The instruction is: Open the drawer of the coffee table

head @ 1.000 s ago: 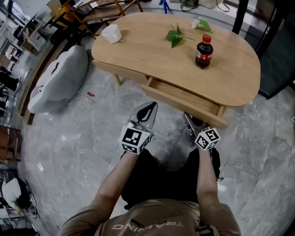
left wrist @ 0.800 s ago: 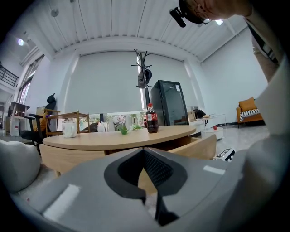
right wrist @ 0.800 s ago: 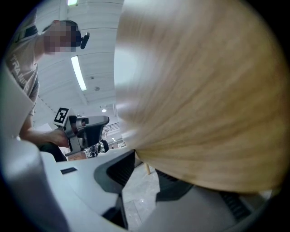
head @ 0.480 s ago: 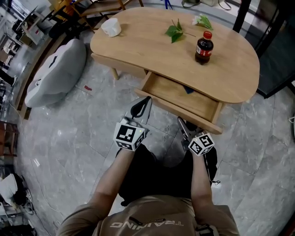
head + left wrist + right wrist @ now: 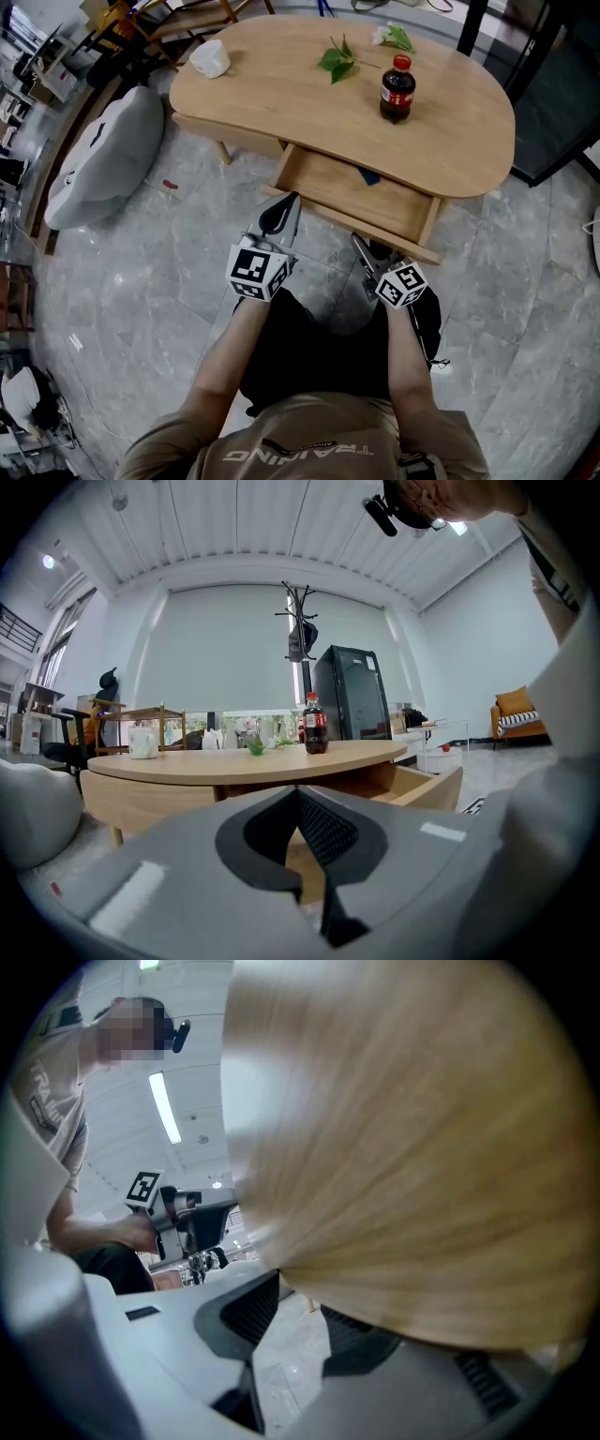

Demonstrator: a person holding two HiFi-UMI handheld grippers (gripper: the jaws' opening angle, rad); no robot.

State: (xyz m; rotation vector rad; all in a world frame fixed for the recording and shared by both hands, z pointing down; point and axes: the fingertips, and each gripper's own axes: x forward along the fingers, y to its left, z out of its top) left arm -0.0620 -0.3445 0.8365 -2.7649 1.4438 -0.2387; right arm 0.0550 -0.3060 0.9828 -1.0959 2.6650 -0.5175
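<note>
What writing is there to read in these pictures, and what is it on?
"TRAINING", upside down to the head view, on the person's shirt.
Bottle: red label, print too small to read.
Marker cubes: square patterns only, no letters.

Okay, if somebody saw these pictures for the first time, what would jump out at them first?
The pale wooden coffee table fills the top of the head view, its drawer pulled out toward the person, the right gripper clamped on its front panel and the left gripper shut and empty alongside. A red-capped cola bottle stands upright on the tabletop, with green leaves lying just left of it.
</note>
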